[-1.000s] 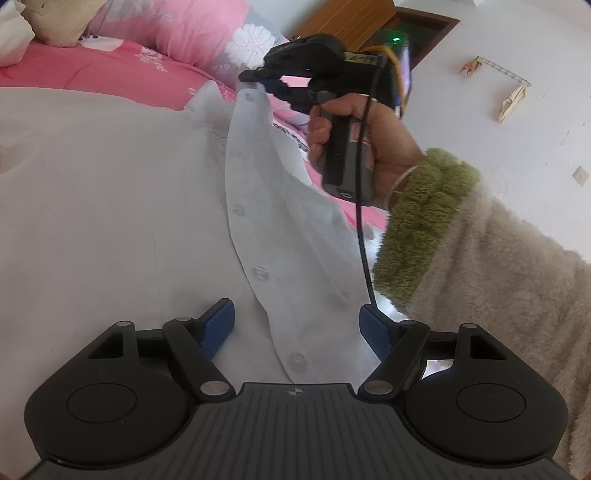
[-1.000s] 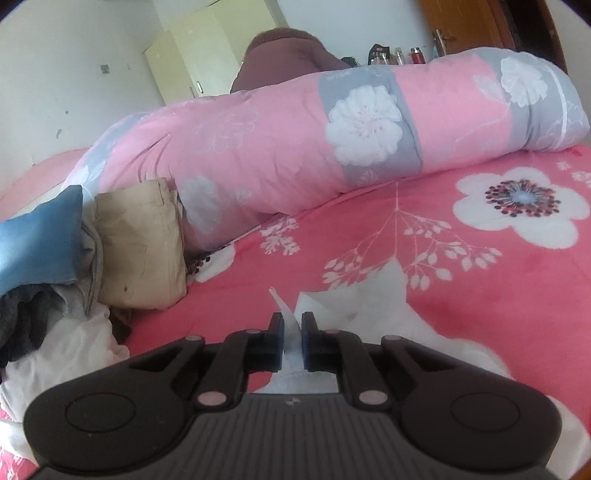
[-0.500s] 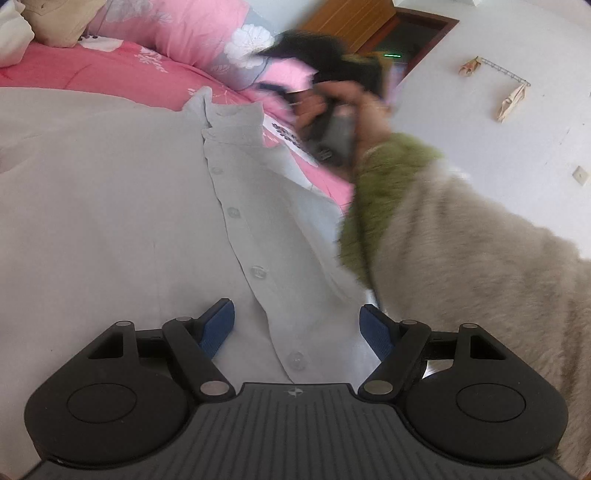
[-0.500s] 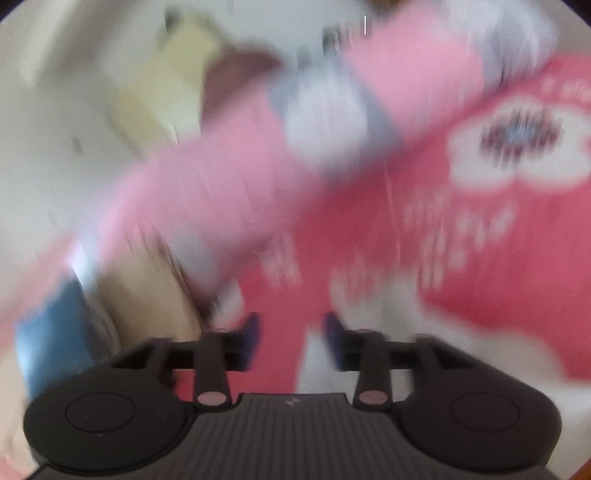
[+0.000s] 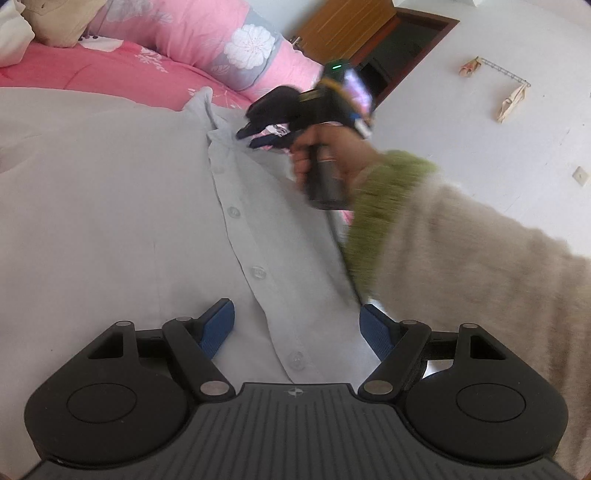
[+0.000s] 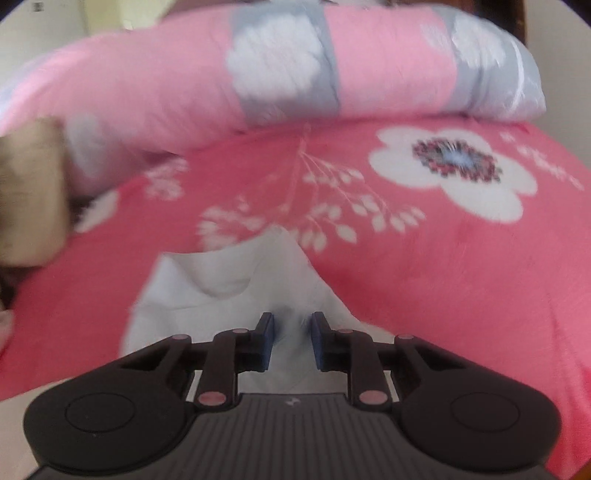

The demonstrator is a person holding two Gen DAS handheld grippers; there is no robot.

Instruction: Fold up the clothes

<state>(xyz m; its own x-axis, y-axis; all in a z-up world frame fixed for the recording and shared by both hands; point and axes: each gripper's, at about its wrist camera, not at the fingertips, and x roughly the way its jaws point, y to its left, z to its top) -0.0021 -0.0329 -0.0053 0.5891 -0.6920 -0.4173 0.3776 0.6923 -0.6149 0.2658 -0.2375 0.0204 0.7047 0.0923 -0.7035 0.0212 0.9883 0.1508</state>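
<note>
- The pale shirt lies spread flat on the bed, button placket up; a second ago the right tool held the collar edge lifted, now dropped.
- That tool hovers at the collar, parted and empty.
- Left tool, at the hem end, gapes wide, gripping nothing.
- Beyond the collar: rolled pink quilt, wooden door.

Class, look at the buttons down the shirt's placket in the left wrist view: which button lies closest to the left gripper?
The lowest button on the shirt, just ahead of the open left gripper. The other buttons sit farther up the placket, toward the collar.
</note>
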